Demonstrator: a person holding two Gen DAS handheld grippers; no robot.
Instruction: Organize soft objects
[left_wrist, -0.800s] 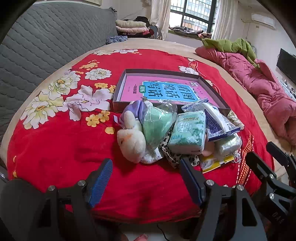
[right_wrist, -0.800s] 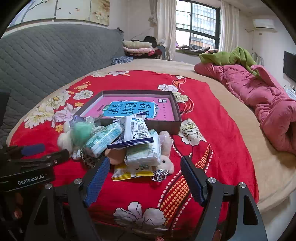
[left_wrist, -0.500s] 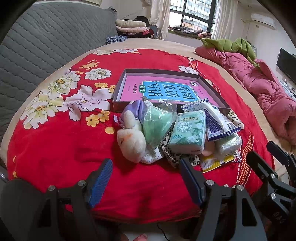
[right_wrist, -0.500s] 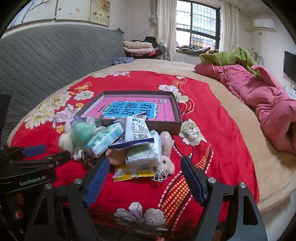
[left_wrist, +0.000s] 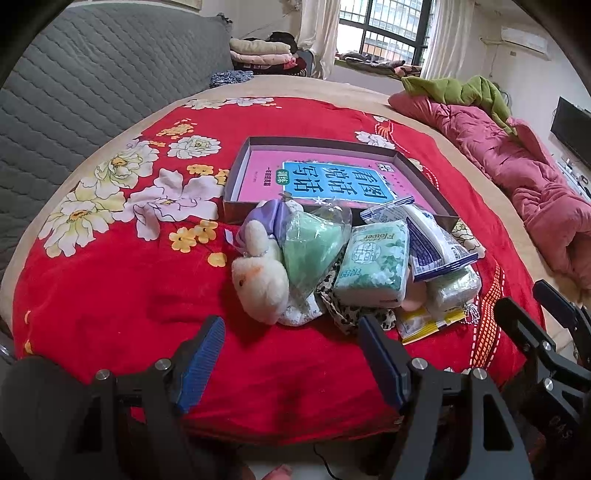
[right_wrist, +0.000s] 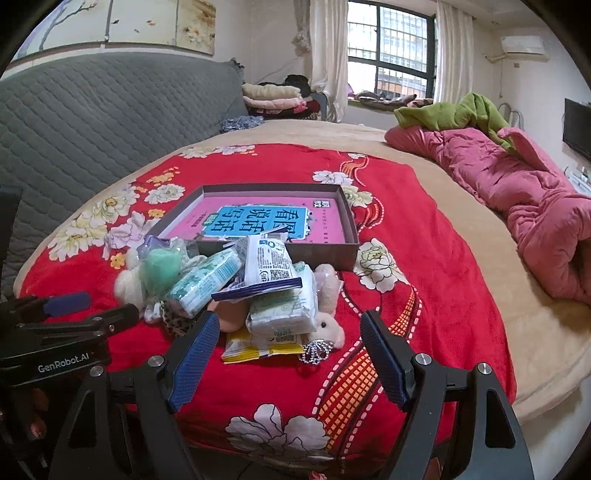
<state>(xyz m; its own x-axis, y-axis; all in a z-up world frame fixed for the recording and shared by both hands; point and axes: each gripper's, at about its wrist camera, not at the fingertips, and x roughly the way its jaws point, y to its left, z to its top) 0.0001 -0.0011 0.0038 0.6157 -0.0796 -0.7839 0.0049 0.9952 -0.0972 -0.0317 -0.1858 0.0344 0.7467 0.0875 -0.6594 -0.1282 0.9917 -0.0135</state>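
Soft-item pile (left_wrist: 354, 266) on blanket (left_wrist: 129, 302), just before box (left_wrist: 236, 173) (book (left_wrist: 332, 181) in box).

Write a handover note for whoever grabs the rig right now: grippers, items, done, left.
Left gripper: open, empty, short of the pile.
Right gripper: open, empty, also short of it.
Soft items in one heap on the red blanket: white plush toy, green bagged item, tissue pack, more packets.
Shallow box behind the heap holds only a pink book.
Done: nothing sorted.
Left: everything.
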